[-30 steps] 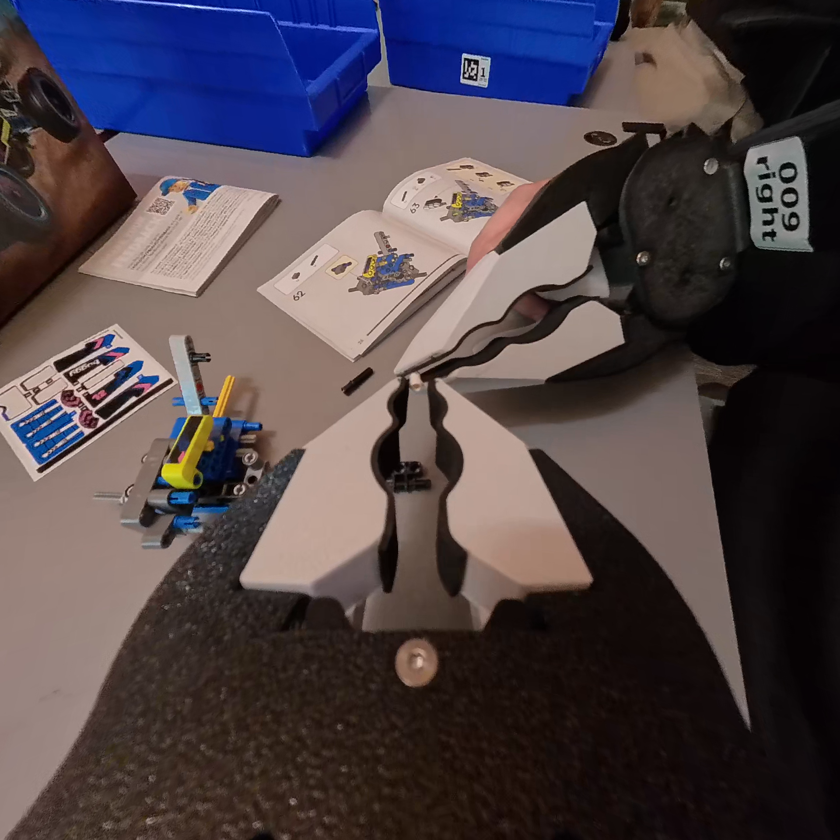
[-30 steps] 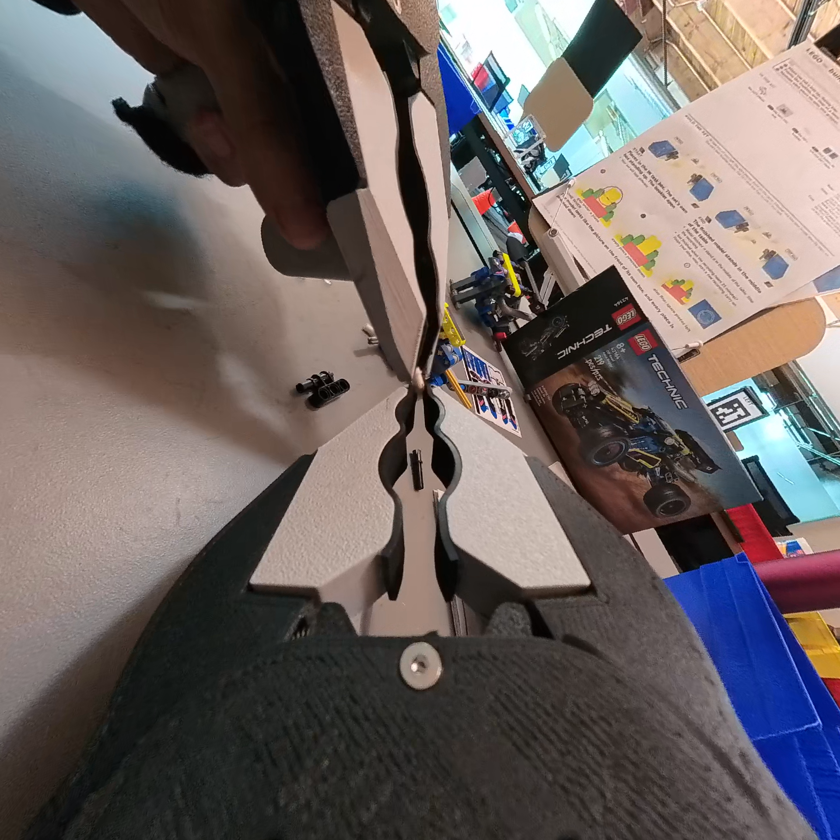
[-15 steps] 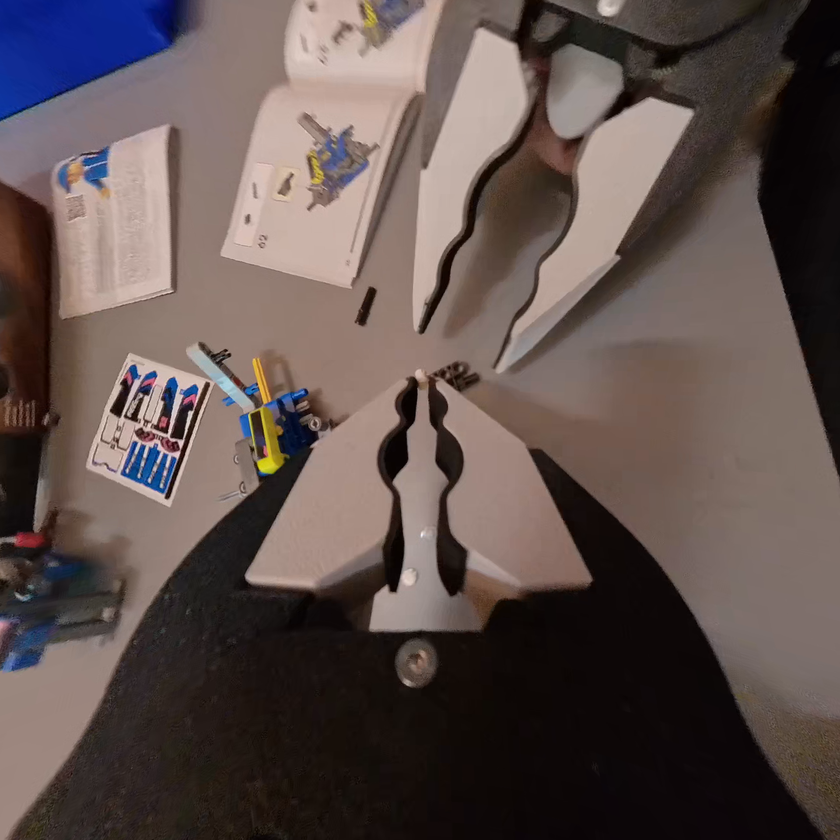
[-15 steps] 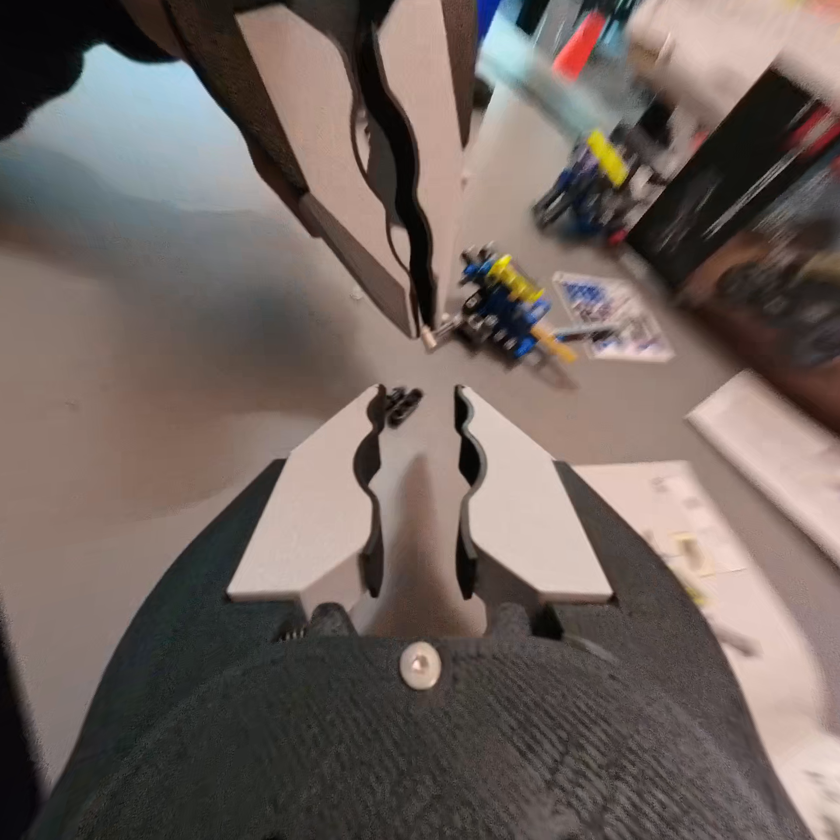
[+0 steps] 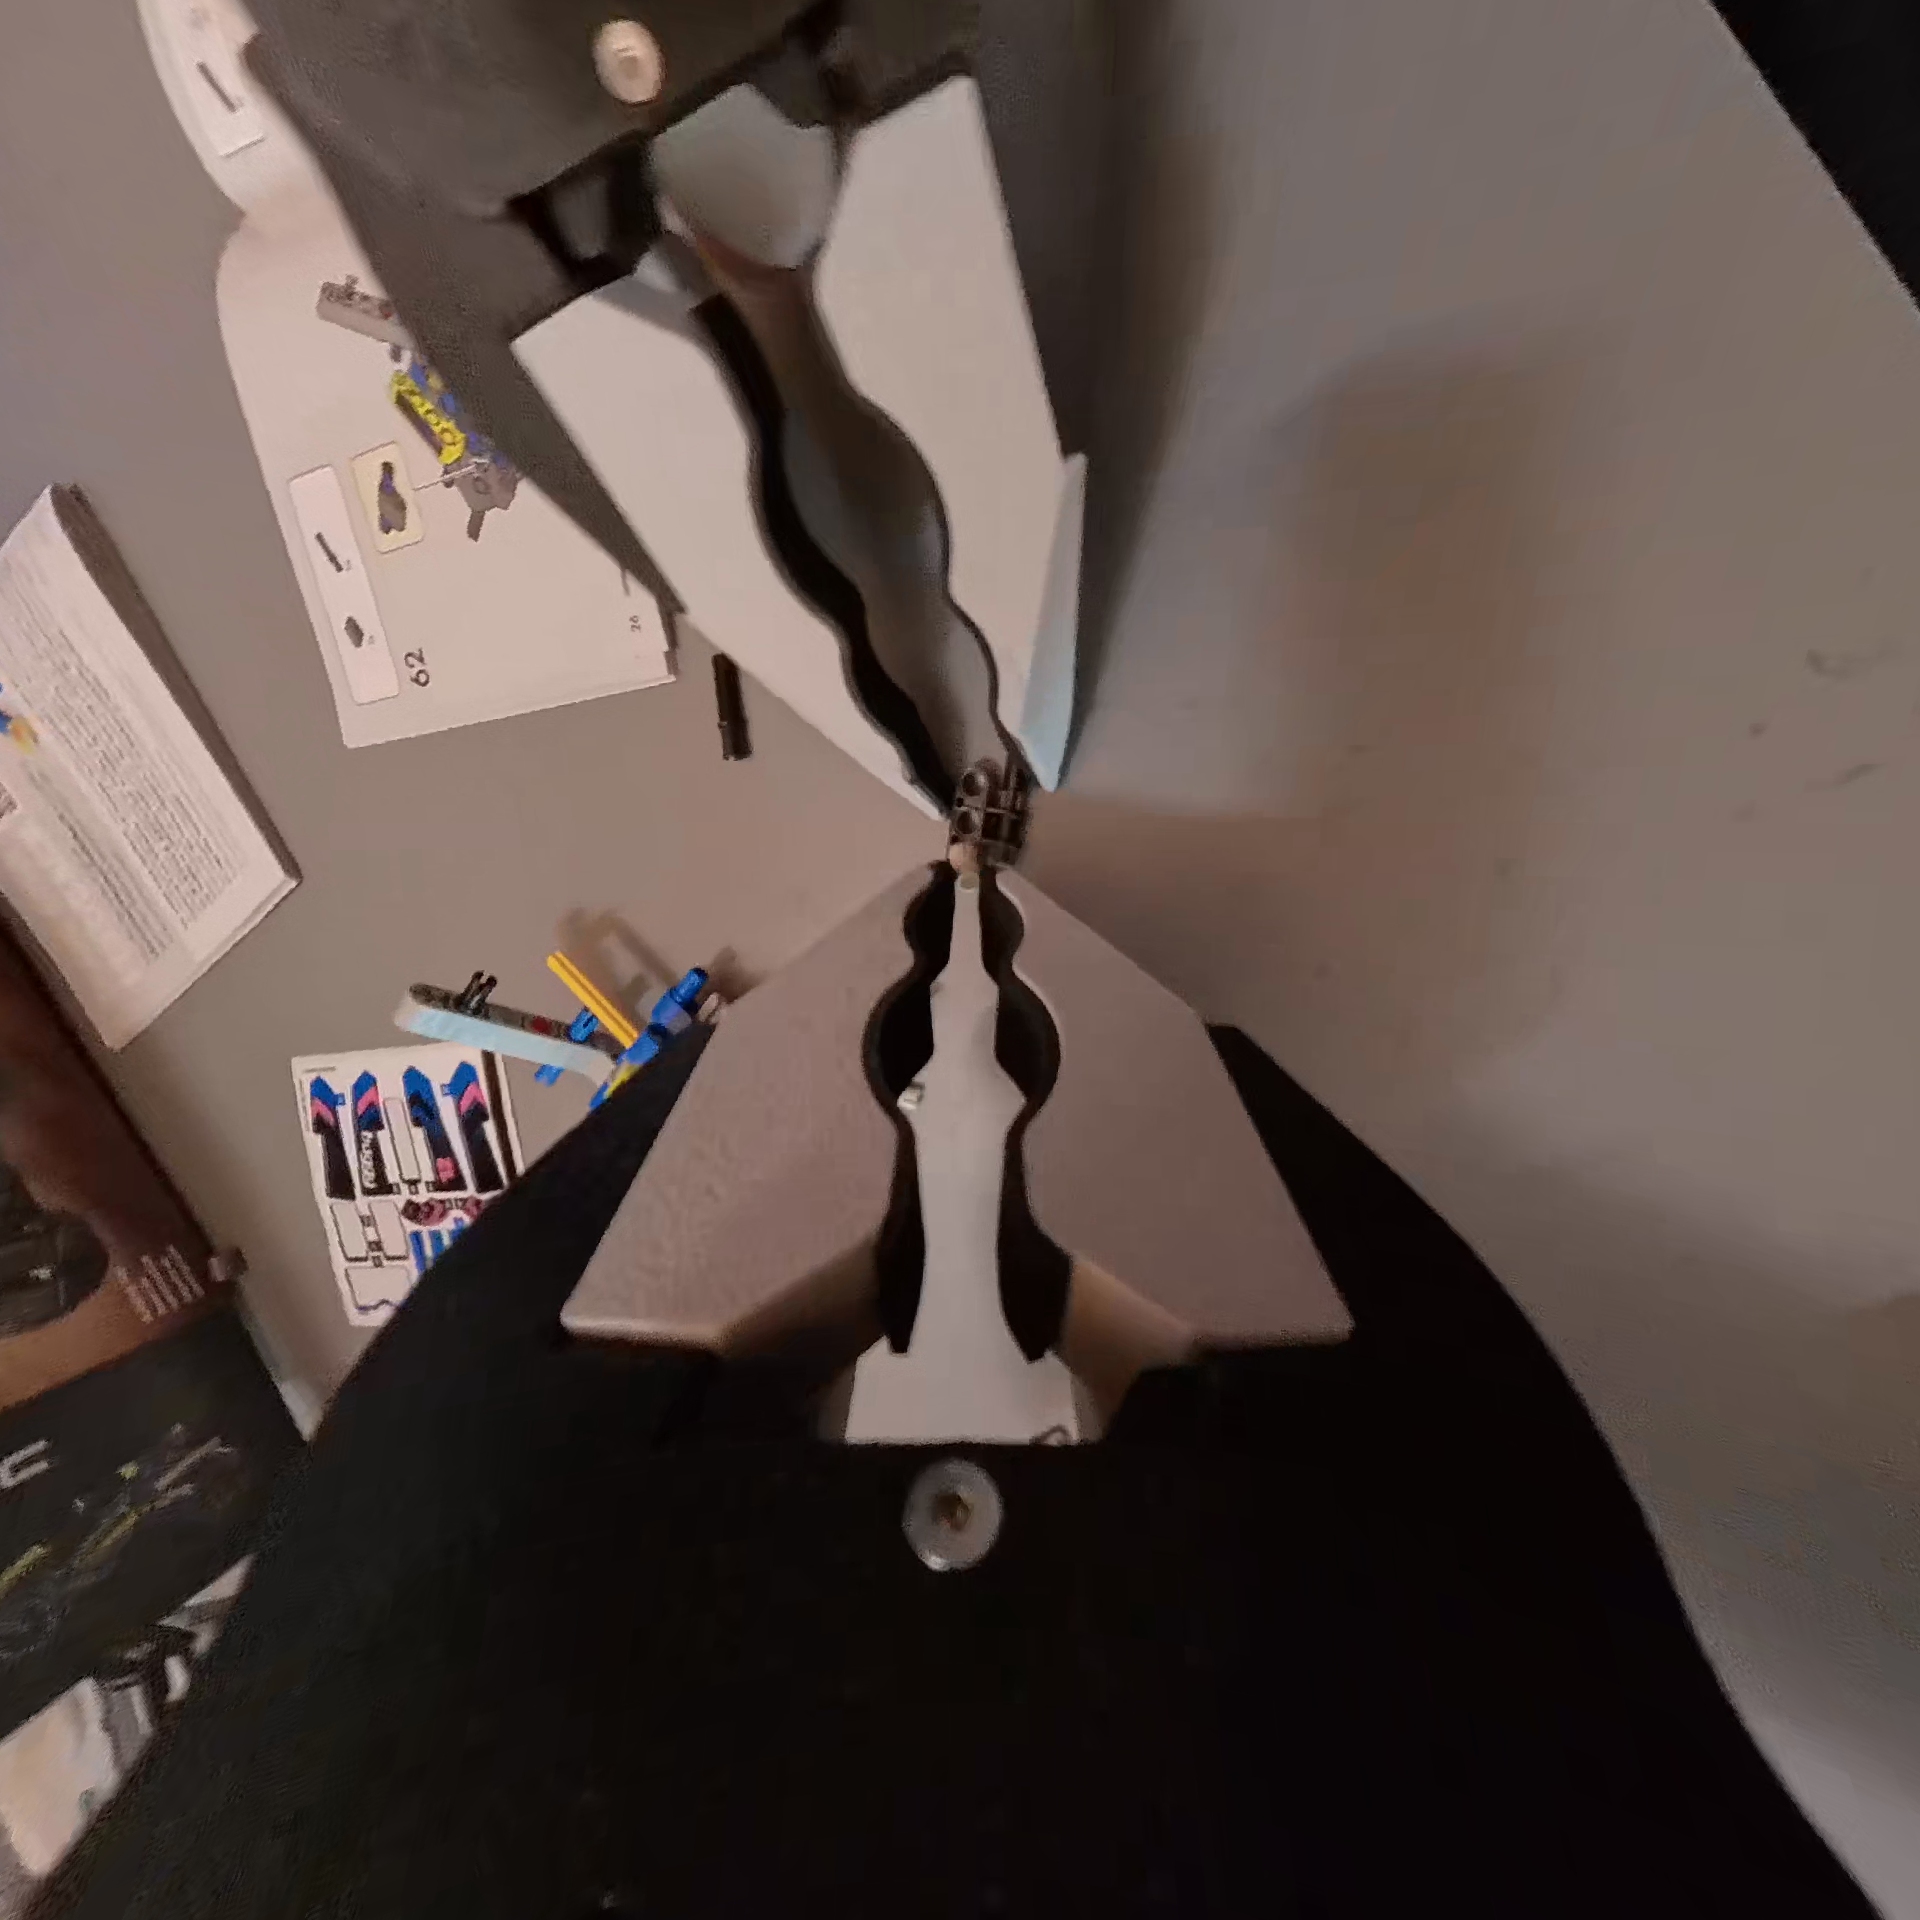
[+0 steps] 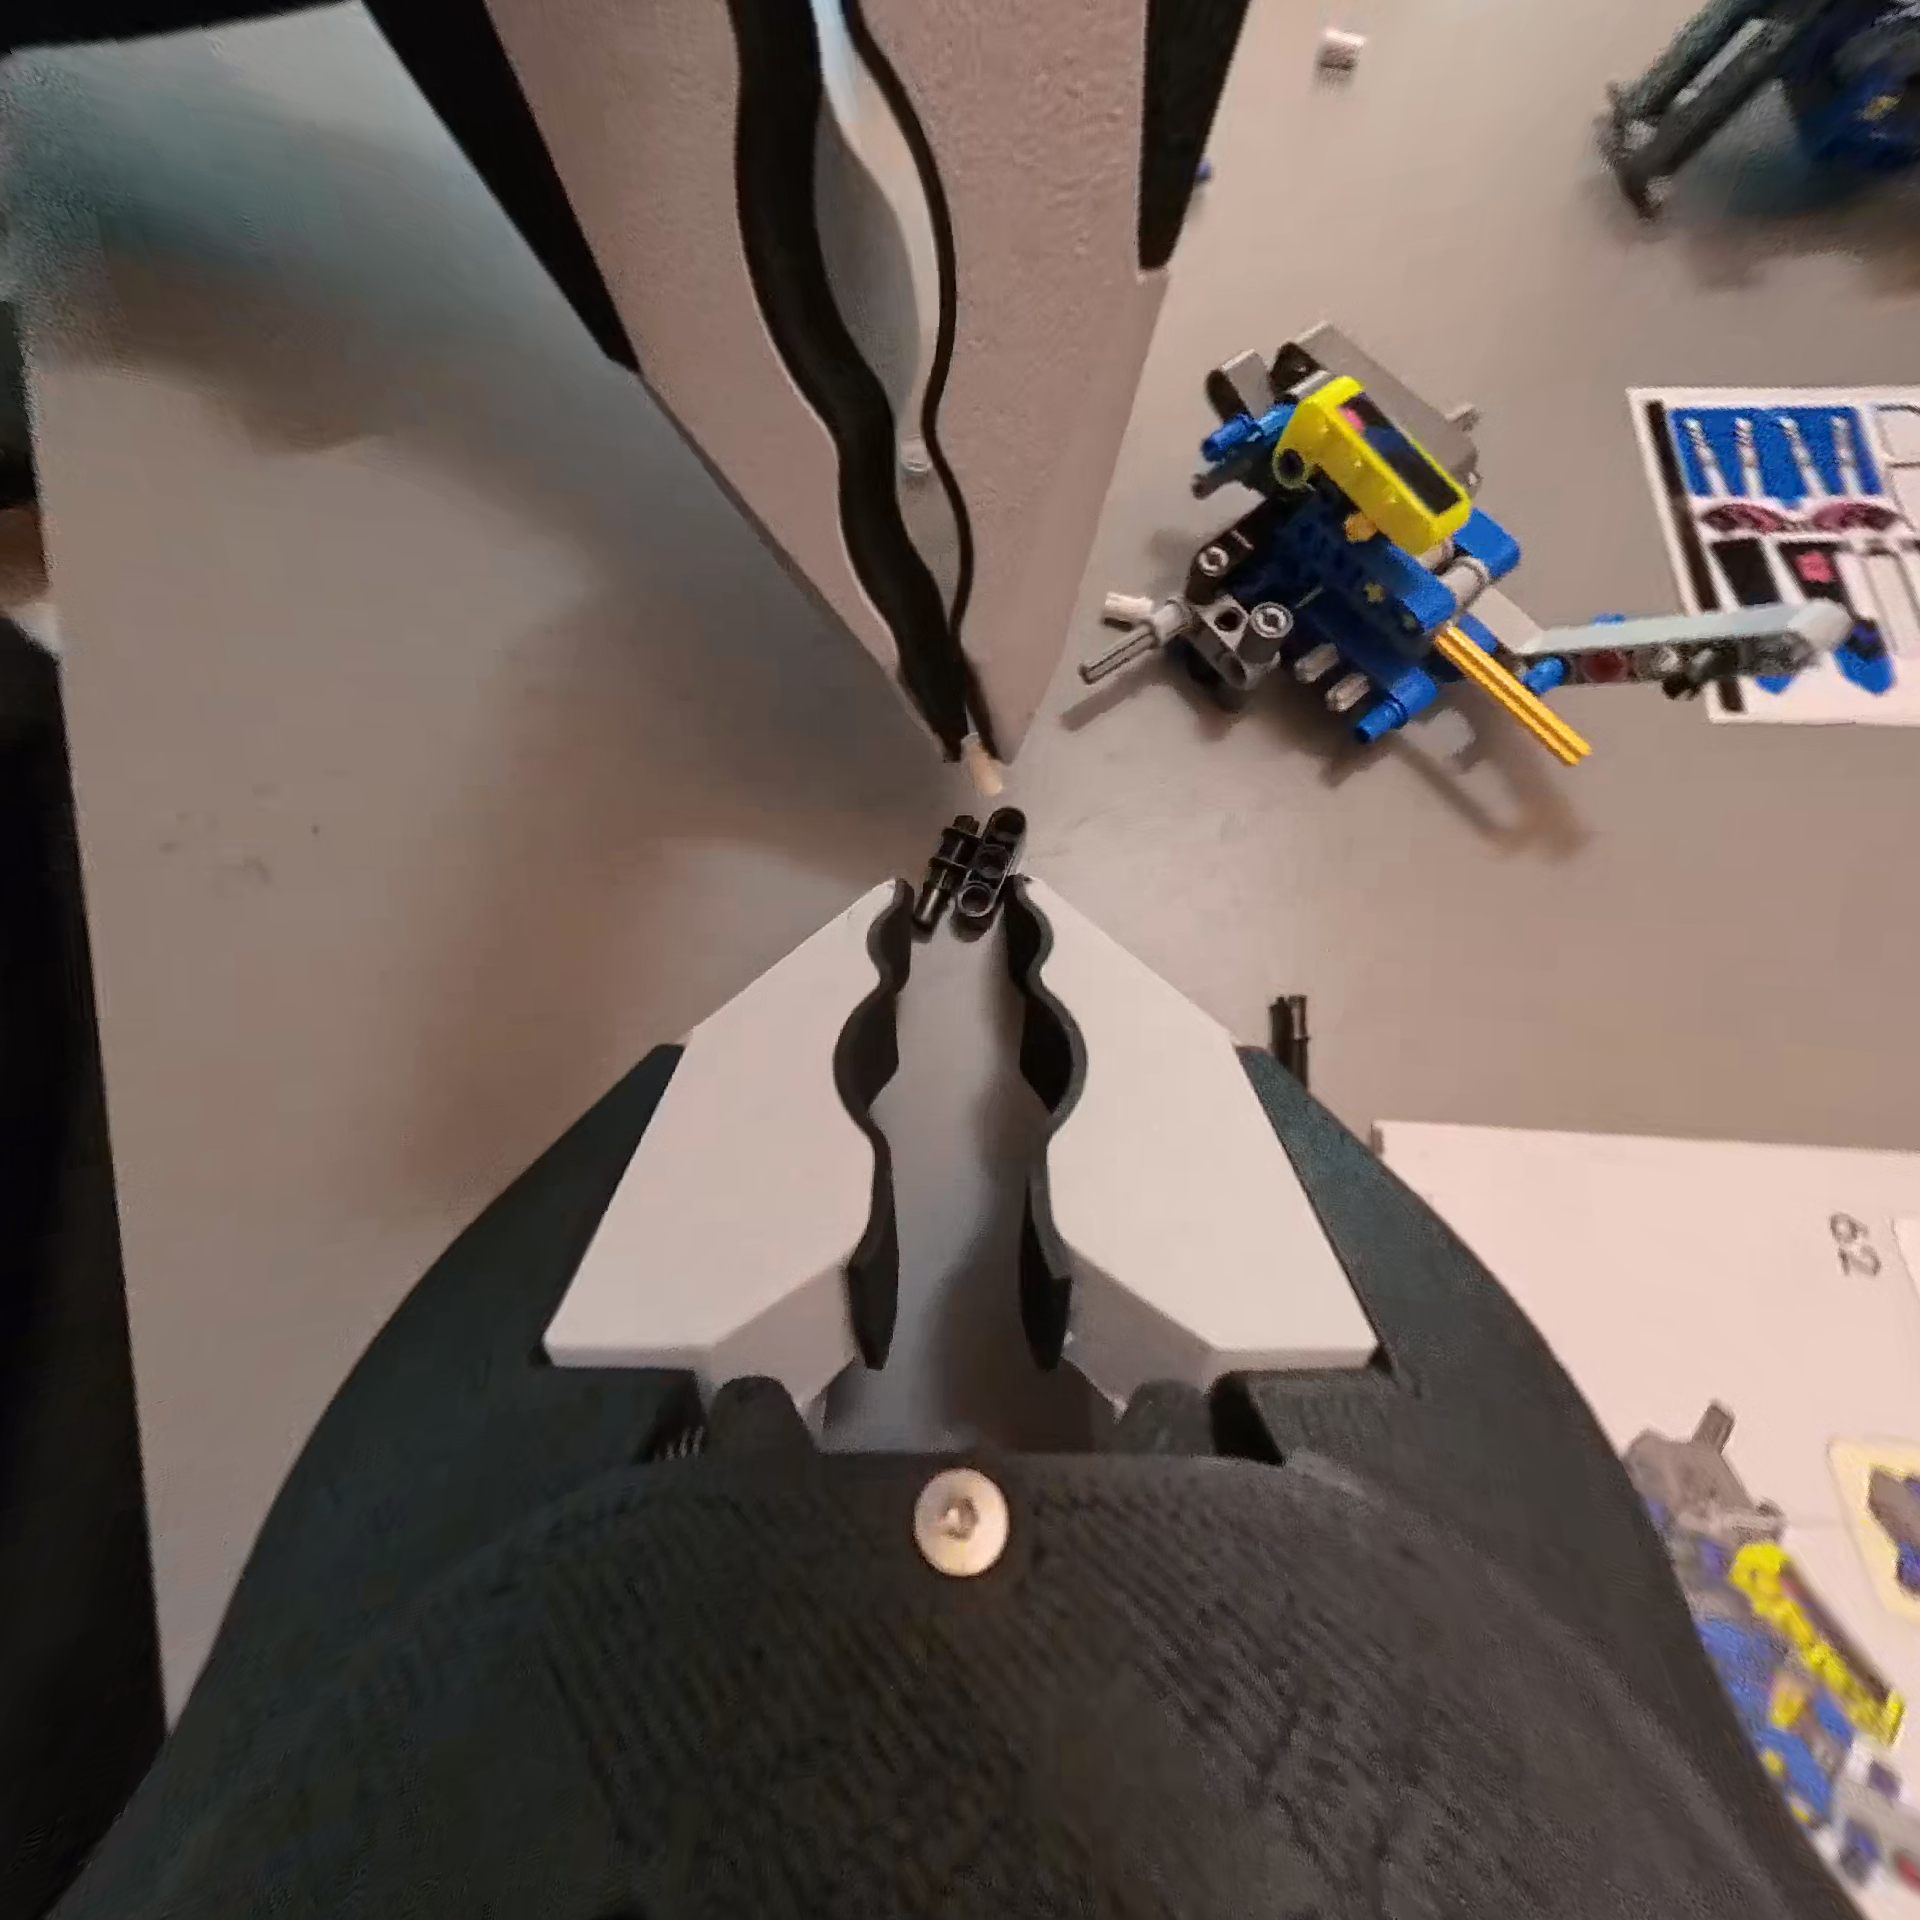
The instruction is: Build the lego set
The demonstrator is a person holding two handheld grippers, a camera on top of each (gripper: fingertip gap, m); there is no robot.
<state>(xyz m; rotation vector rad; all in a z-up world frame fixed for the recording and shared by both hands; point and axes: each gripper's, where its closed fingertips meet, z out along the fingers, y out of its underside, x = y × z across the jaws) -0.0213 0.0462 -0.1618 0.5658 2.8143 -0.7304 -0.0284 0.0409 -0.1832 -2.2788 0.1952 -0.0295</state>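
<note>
- Since half a second ago, the right gripper (image 6: 961, 894) has been closing its spread fingers around the black connector piece (image 6: 975, 862), which was lying loose on the grey table (image 6: 416, 727); both grippers have swung to face tip to tip.
- Writing is showing on the open instruction booklet (image 5: 488, 582), the folded leaflet (image 5: 114, 769), the sticker sheet (image 5: 405, 1164) and the dark set box (image 5: 94, 1455), all lying to one side of the connector piece.
- The right gripper is clenching lightly on the connector piece at its fingertips.
- The left gripper (image 5: 961, 878) is pinching a small pale peg (image 5: 966, 871) at its tips, the jaws nearly meeting; the peg is sitting just beside the connector piece, contact unclear.
- The partly built blue-and-yellow model (image 6: 1351, 551) is resting on the table near the connector piece, beside the sticker sheet.
- A loose black pin (image 5: 730, 707) is lying between the booklet and the connector piece.
</note>
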